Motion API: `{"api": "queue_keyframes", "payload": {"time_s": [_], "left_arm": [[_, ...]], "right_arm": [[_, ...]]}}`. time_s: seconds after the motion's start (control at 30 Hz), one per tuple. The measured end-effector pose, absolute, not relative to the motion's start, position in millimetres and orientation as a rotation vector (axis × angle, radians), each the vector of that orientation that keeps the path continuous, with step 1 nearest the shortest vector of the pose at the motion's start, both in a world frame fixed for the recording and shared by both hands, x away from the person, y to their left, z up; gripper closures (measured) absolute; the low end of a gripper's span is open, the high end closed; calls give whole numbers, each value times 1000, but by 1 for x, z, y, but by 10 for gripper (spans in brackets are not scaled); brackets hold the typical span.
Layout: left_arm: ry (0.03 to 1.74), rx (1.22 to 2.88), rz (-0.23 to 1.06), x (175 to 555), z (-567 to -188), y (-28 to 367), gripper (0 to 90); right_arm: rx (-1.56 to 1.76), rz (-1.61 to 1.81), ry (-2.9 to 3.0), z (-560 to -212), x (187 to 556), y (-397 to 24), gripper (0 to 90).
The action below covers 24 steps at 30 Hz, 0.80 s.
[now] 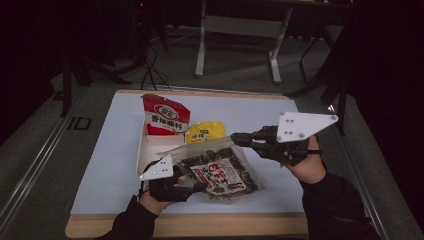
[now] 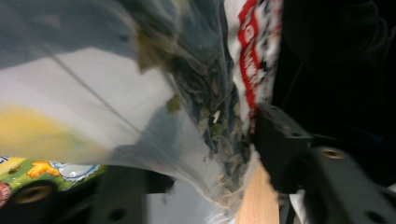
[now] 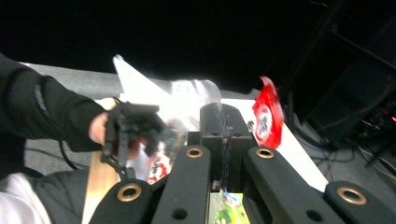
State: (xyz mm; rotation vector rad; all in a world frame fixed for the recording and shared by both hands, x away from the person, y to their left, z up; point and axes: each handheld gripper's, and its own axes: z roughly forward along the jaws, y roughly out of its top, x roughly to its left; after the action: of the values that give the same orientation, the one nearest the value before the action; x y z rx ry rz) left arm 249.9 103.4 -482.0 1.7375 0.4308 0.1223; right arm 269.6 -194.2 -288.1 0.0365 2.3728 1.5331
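The right gripper (image 1: pixel 239 138) has its jaws clamped tight on the top edge of the clear bag (image 1: pixel 220 172). The left gripper (image 1: pixel 199 186) holds its jaws partly apart around the bag's near lower corner; whether its pads press cannot be told. Red bag (image 1: pixel 165 115) and yellow bag (image 1: pixel 206 131) lie beyond the jaws

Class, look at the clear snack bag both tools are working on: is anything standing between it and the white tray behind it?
Nothing visible blocks the way. The clear bag overlaps the tray's near edge, but the yellow packet and red packet already occupy the tray.
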Motion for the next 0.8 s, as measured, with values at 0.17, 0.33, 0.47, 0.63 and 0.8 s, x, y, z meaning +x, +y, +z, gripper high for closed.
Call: {"api": "queue_keyframes", "payload": {"time_s": [0.17,0.33,0.47,0.63,0.8], "left_arm": [[416,1776,154,244,-475,104,727],[405,1807,161,238,-465,97,766],[399,1827,157,237,-459,94,771],[423,1832,160,237,-454,95,773],[423,1818,196,235,-439,102,773]], "right_arm": [[139,1510,2388,-297,282,-205,897],[213,1516,2377,-305,290,-218,886],[240,1528,2351,-306,291,-227,783],[281,1557,2310,-311,294,-242,585],[399,1547,2260,-324,299,-261,474]]}}
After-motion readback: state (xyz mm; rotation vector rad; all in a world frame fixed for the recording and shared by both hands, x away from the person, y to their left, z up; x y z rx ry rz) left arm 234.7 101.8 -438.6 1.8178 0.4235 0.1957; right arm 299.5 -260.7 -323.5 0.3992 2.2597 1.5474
